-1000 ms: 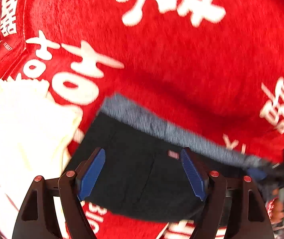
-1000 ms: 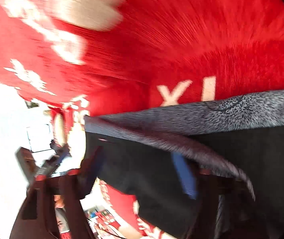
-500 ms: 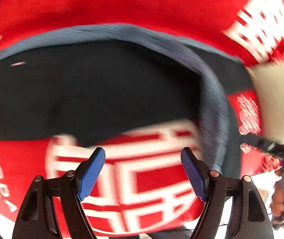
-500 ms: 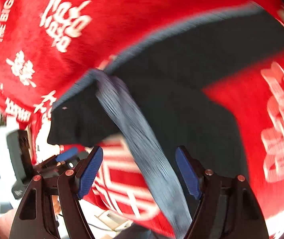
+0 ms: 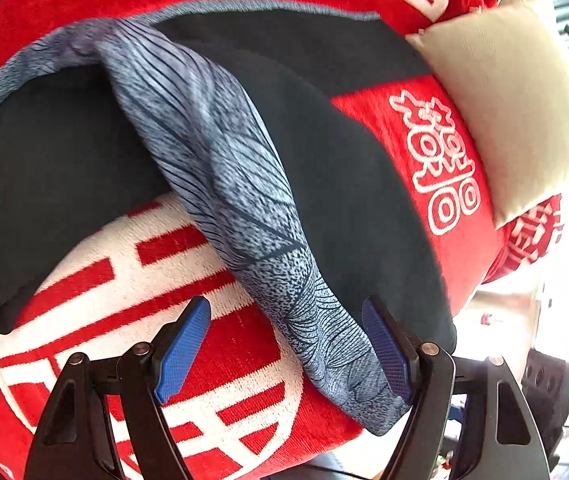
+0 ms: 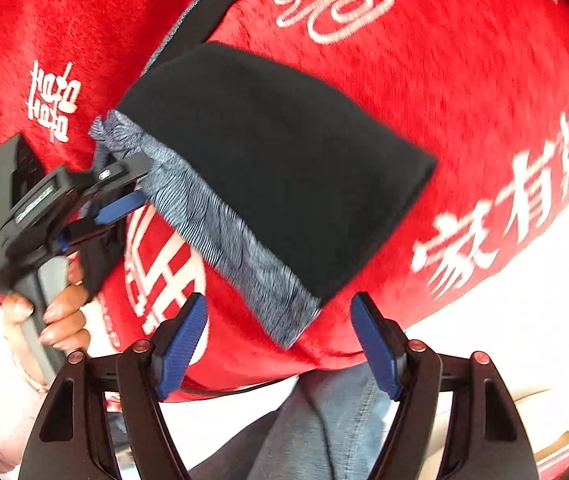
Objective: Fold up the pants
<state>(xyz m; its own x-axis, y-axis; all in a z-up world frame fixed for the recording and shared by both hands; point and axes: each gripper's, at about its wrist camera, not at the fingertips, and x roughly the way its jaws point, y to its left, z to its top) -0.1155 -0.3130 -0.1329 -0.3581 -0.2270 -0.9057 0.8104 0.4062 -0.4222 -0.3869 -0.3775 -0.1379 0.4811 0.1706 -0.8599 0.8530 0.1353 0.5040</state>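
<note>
a beige pillow (image 5: 512,108) sits at the far right on the red blanket (image 5: 212,360). your black pants (image 5: 344,184) now lie folded over near the blanket's near edge, grey waistband (image 5: 244,216) running toward you. left gripper (image 5: 286,354) is apart, waistband between its pads. right gripper (image 6: 280,348) is closing on nothing, just off the waistband corner.

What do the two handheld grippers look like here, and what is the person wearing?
Both the left gripper and the right gripper have black angular fingers with triangular cut-outs, small red round fasteners at the joints and ribbed blue pads. Seen from the right wrist, the left one has a black body on a grey pistol handle. The person wears blue jeans.
</note>
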